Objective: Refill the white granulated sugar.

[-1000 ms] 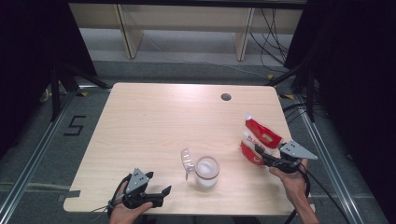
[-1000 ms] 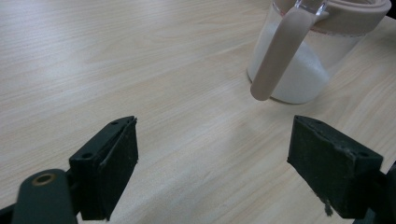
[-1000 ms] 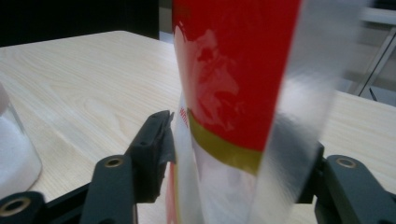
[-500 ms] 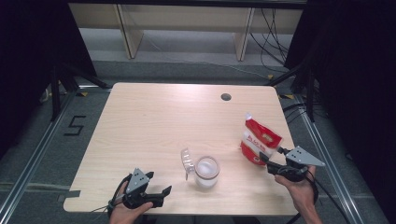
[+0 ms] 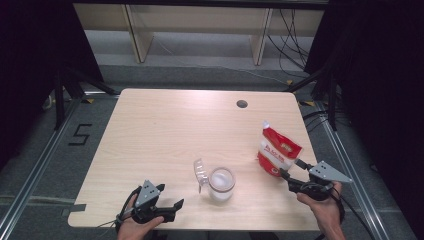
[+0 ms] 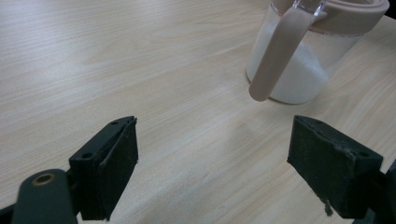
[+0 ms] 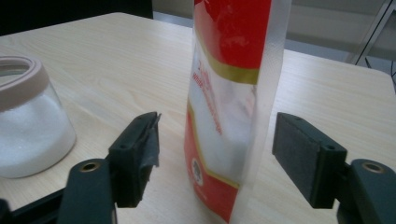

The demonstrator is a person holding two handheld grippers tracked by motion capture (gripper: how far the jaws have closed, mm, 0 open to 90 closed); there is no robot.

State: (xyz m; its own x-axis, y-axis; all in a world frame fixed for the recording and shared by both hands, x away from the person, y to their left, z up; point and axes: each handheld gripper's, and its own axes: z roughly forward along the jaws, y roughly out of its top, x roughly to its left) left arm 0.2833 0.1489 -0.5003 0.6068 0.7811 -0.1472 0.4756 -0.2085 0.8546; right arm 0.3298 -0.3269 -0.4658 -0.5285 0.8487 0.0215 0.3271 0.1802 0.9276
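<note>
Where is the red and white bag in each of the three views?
High view: the bag stands at the table's right side, just ahead of the right gripper.
Left gripper view: not in it.
Right gripper view: the bag stands centre, between the open jaws.
Shared landmark: the jar of white powder.

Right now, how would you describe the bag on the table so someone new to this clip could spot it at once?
Start at the light wooden table and go to its right edge. There the bag stands upright, just ahead of the right gripper, whose jaws are open and have just been opening. It is the one red and white pouch with a gold band; its neighbour, the jar, is clear and holds white powder.
</note>
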